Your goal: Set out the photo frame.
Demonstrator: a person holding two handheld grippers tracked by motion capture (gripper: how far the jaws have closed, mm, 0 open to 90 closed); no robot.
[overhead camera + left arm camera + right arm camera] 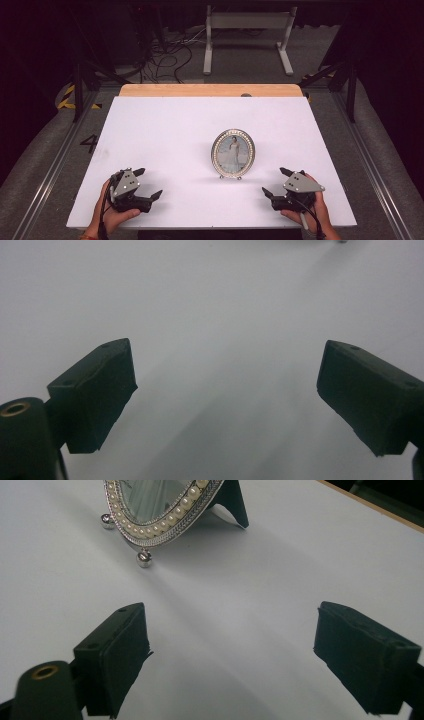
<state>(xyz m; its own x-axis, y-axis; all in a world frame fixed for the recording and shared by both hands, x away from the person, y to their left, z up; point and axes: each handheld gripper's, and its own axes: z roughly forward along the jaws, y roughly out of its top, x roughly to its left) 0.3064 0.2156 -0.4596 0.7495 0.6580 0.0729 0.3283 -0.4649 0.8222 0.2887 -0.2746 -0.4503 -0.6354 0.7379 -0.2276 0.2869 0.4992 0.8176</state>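
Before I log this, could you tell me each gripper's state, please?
Left gripper: open, holding nothing.
Right gripper: open, holding nothing, beside the picture frame.

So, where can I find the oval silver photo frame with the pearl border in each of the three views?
High view: the oval silver photo frame with pearl border stands upright just right of the middle of the white table top.
Left gripper view: I cannot make out the frame here.
Right gripper view: its lower rim and ball feet sit at the top, left of centre.
Shared landmark: the white table top.
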